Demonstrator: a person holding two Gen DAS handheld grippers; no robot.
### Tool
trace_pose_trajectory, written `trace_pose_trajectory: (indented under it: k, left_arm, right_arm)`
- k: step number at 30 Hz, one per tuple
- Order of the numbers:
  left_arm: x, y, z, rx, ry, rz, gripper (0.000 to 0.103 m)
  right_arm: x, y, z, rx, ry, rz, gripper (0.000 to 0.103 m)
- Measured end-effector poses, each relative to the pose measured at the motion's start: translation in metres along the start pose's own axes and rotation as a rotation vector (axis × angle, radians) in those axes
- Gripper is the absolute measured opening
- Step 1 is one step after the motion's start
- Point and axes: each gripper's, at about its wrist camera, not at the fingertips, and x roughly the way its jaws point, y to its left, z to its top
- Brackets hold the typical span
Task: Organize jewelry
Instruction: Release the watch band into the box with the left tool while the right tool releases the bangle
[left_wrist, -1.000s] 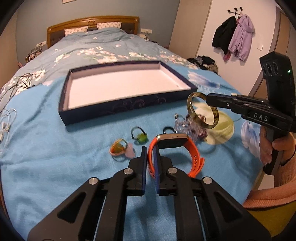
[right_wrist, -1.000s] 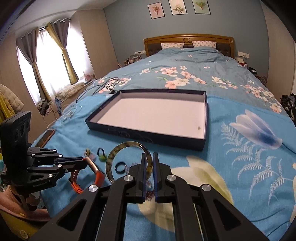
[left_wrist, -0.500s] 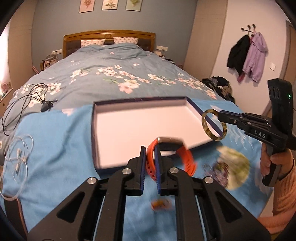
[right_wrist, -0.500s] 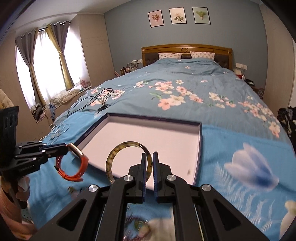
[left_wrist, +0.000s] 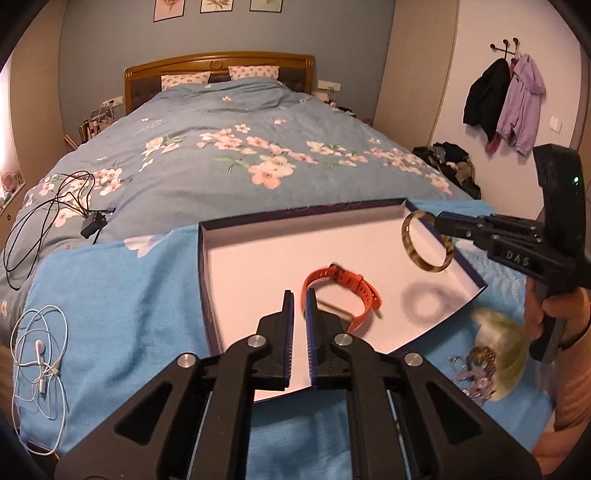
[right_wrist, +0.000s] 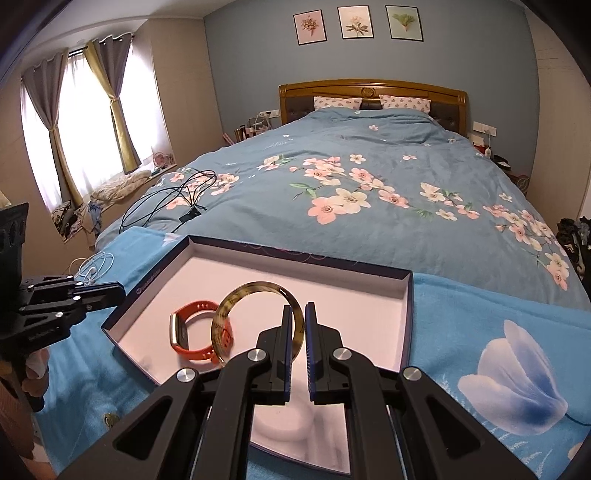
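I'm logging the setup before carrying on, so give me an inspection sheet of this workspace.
Surface: blue blanket spread on the bed.
Job's things: open box on the blanket; orange watch band lying inside it; mottled bangle held above it.
Clutter: heap of beaded jewelry on the blanket beside the box.
Grippers: right tongs shut on the bangle; left tongs shut, apparently clear of the band in the right wrist view.
Cables: black cable and white earphones on the bed.
Surroundings: coats on wall hooks, curtained window.
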Motion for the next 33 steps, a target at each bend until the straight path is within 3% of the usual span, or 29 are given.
trace_pose_trajectory:
  k: [2,4,10,12,15,18,23,26,31,33]
  left_arm:
    - [0.001,-0.002,-0.003,0.008,0.001,-0.003,0.007]
    - [0.004,-0.007,-0.006,0.029,0.004,-0.023,0.022]
    - [0.026,-0.025,-0.008,0.068,0.054,-0.025,0.029]
    - [0.035,-0.025,-0.007,0.058,0.08,-0.013,0.038]
    - [0.04,-0.028,-0.011,0.07,0.086,-0.012,0.042]
    - [0.038,-0.037,-0.015,0.118,0.072,-0.027,0.057]
    - [0.054,-0.051,-0.018,0.187,0.123,0.035,0.058]
    - [0.066,-0.05,-0.015,0.18,0.154,0.061,0.051]
    - [0.082,-0.051,0.001,0.157,0.164,0.096,0.033]
    - [0.091,-0.049,0.009,0.132,0.177,0.102,0.032]
  right_arm:
    - [0.001,-0.001,-0.001,0.0,0.004,0.002,0.005]
    - [0.002,-0.002,-0.003,0.006,0.01,0.008,0.005]
    - [0.005,-0.004,-0.005,0.009,0.021,0.017,0.005]
    - [0.006,-0.003,-0.007,0.008,0.026,0.02,0.005]
    - [0.008,-0.005,-0.01,0.017,0.035,0.021,0.005]
    - [0.011,-0.009,-0.012,0.029,0.042,0.028,0.005]
    - [0.014,-0.008,-0.012,0.027,0.05,0.035,0.006]
    - [0.014,-0.007,-0.012,0.021,0.05,0.036,0.0]
    - [0.02,-0.01,-0.006,0.021,0.066,0.032,0.0]
    - [0.024,-0.01,-0.004,0.011,0.087,0.029,0.002]
